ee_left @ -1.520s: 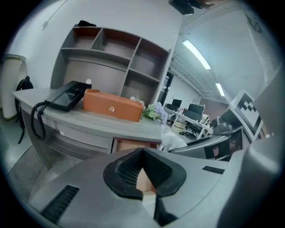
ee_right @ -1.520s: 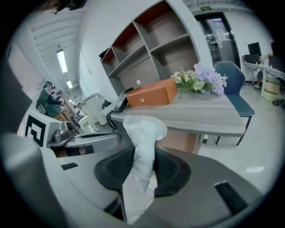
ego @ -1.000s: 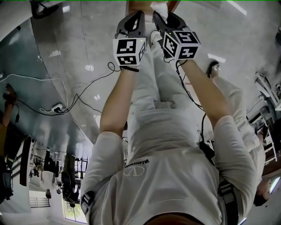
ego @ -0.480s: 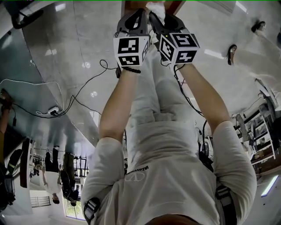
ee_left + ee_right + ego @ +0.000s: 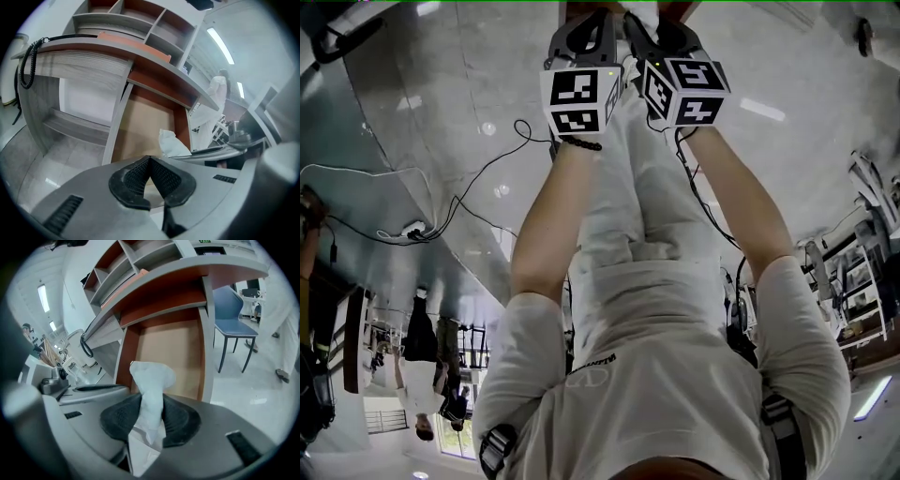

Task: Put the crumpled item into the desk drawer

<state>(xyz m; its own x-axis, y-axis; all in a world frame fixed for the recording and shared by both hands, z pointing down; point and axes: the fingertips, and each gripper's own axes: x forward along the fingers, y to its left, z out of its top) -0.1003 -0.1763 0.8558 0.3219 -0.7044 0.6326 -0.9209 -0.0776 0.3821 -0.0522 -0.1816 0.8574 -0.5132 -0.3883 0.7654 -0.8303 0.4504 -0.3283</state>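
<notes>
**Room and Furniture Layout**

Floor: glossy, pale grey, with lamp reflections. Black cables run across it to a power strip. Bench: grey top, red-brown underside. A shelf unit with open compartments stands on it. A coiled black cord hangs at the bench's left end. A blue chair stands near its right edge. Strip lights line the ceiling.
</notes>
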